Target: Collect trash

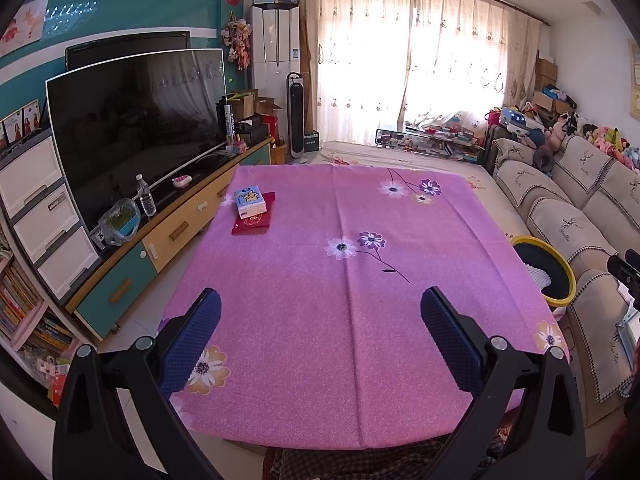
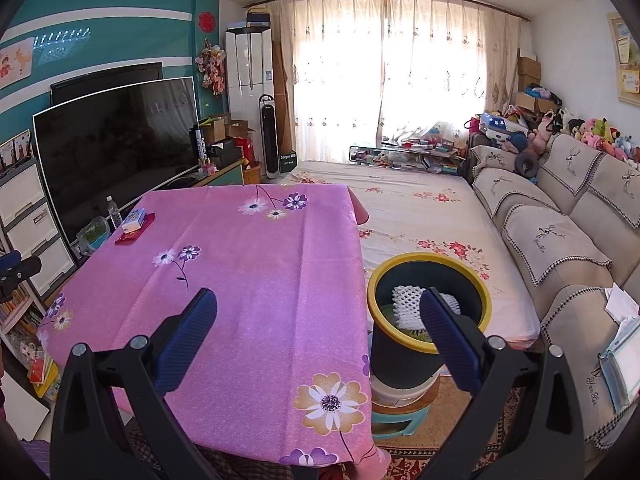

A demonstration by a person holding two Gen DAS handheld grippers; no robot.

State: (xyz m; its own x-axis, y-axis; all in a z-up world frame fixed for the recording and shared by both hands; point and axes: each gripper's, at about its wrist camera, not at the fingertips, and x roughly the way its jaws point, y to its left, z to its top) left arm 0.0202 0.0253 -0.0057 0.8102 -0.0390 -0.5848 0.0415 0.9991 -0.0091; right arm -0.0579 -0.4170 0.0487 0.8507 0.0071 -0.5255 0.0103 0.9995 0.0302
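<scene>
A dark bin with a yellow rim (image 2: 428, 276) stands at the right edge of the pink flowered table (image 2: 248, 280), on a small stool. White foam netting (image 2: 408, 304) lies inside it; the bin (image 1: 560, 272) also shows at the right of the left wrist view. My right gripper (image 2: 318, 304) is open and holds nothing, straddling the table's right edge and the bin. My left gripper (image 1: 320, 304) is open over the near half of the table (image 1: 320, 320), with nothing between its fingers. A blue tissue pack (image 1: 250, 201) lies on a red packet (image 1: 254, 220) at the far left.
A TV (image 1: 136, 128) on a low cabinet (image 1: 172, 232) runs along the left, with a water bottle (image 1: 146, 196) on it. A sofa (image 2: 568, 232) lines the right wall, and a floral-sheeted surface (image 2: 420, 208) lies behind the table. Masks and paper (image 2: 620, 344) rest on the sofa.
</scene>
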